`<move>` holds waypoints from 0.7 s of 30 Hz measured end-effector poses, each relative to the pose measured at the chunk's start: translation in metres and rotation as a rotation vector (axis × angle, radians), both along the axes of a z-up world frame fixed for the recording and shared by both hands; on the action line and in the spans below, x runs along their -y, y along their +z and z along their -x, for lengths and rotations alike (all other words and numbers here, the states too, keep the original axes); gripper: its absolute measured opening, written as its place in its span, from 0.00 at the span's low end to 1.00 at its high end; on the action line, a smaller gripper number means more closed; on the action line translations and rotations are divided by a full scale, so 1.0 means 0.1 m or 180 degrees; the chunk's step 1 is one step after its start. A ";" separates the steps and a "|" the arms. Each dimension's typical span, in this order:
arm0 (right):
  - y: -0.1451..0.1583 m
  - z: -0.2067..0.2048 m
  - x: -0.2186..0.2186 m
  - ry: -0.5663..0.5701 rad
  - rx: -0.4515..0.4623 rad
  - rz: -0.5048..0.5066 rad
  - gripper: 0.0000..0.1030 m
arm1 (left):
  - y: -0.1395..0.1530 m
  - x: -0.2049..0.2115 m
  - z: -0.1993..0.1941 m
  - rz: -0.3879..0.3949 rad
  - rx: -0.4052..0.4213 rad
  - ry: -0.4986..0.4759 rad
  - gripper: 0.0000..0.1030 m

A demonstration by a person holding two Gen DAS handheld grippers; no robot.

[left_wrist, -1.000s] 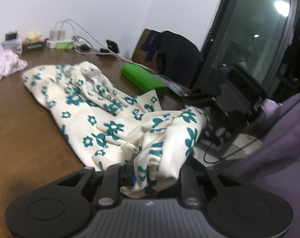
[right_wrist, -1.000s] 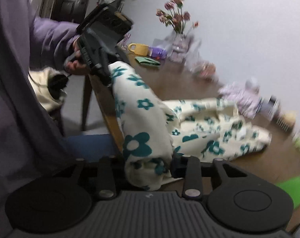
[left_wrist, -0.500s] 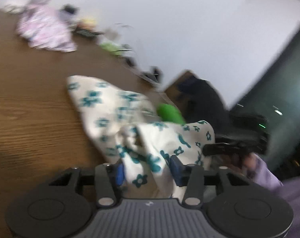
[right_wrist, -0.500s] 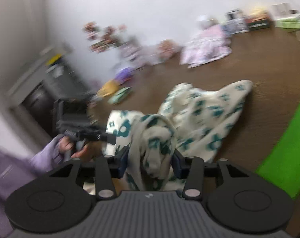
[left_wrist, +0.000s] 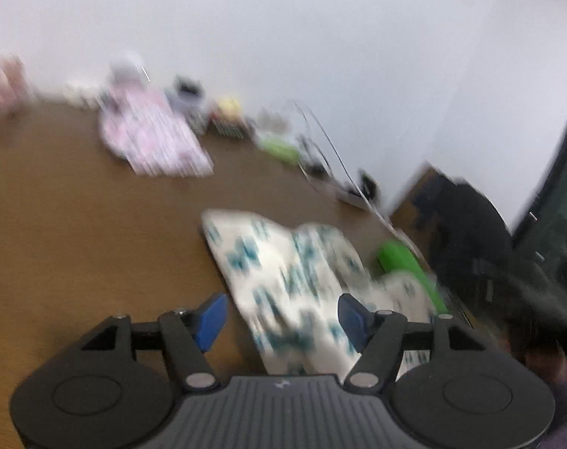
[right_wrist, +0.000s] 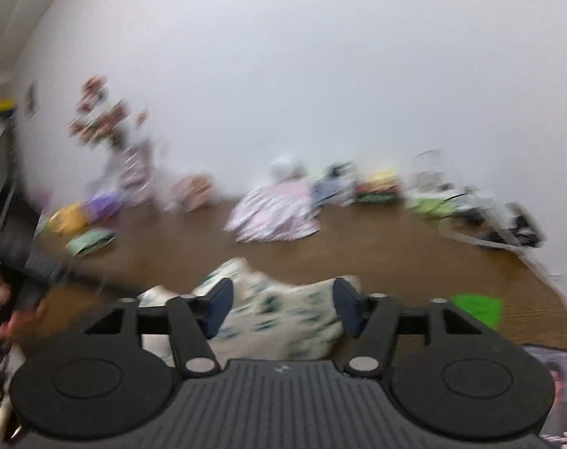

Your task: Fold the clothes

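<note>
Left wrist view: left gripper (left_wrist: 281, 316) spread wide over floral garment (left_wrist: 290, 273), bare wooden table (left_wrist: 77, 232) leftward; right gripper (right_wrist: 279, 305) likewise apart, cloth between.

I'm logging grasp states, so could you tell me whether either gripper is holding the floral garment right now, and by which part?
Neither: the left gripper and right gripper are open, and the floral garment lies loose on the table.
</note>
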State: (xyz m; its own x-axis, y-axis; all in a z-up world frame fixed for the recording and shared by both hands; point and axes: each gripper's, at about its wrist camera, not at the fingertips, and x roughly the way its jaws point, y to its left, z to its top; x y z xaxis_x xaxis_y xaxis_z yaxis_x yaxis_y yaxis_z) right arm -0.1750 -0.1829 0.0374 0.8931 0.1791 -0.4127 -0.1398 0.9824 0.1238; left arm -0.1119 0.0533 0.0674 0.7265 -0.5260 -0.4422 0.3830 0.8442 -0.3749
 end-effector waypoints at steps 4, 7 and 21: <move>-0.07 -0.04 -0.20 0.0141 -0.0107 0.0137 0.35 | 0.04 0.48 0.12 -0.0562 0.0245 -0.0386 0.63; -0.12 -0.08 -0.35 0.0246 -0.0188 0.0239 0.35 | -0.23 0.80 0.08 -0.1000 0.0154 -0.0474 0.59; -0.20 0.66 -0.62 0.1242 0.0303 0.1961 0.76 | -0.32 1.05 0.85 -0.2083 0.1435 -0.1519 0.87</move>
State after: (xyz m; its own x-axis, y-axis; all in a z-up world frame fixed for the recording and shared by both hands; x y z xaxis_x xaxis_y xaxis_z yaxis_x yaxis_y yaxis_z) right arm -0.2406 -0.1210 0.0177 0.8488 0.2518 -0.4649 -0.4760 0.7465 -0.4648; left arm -0.1973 -0.0518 0.0350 0.6727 -0.5589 -0.4848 0.7383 0.5505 0.3898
